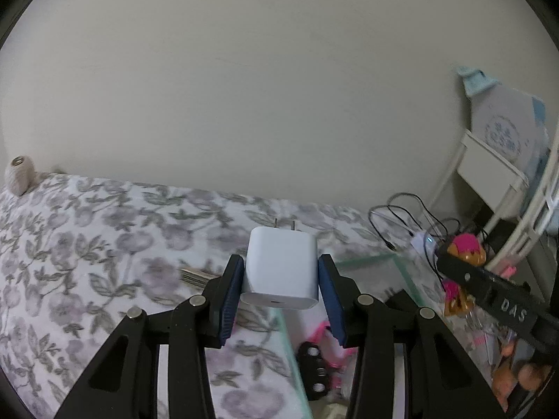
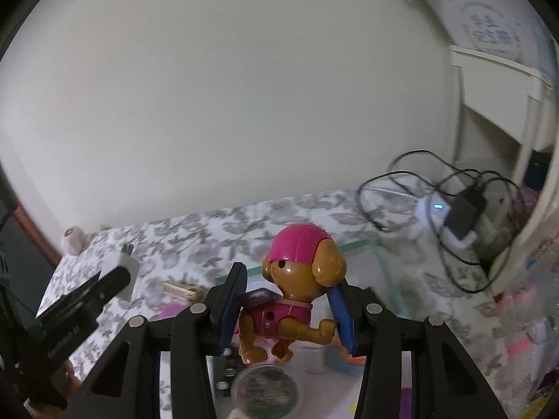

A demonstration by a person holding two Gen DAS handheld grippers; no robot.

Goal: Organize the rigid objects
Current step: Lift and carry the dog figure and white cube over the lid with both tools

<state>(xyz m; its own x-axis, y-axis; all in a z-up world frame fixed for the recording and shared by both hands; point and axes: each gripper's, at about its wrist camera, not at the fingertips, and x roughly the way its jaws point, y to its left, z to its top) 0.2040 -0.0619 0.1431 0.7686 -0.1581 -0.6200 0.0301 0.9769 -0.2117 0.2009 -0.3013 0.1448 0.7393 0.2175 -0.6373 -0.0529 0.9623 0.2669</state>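
Observation:
My left gripper (image 1: 281,291) is shut on a white wall charger (image 1: 281,269), prongs pointing away, held above the floral cloth (image 1: 87,244) at the edge of a clear glass box (image 1: 401,265). My right gripper (image 2: 284,305) is shut on a brown toy dog (image 2: 293,293) with a pink helmet, held over the glass box (image 2: 380,262). The left gripper with the charger (image 2: 127,267) shows at the left of the right wrist view. The right gripper with the toy dog (image 1: 466,248) shows at the right of the left wrist view.
The glass box holds pink and black small items (image 1: 316,366). A round glass jar top (image 2: 265,389) sits below the toy. A ball of twine (image 1: 21,174) lies at the far left. Black cables and a power strip (image 2: 450,209) lie by a white shelf (image 1: 489,174). A small gold comb-like item (image 2: 181,289) lies on the cloth.

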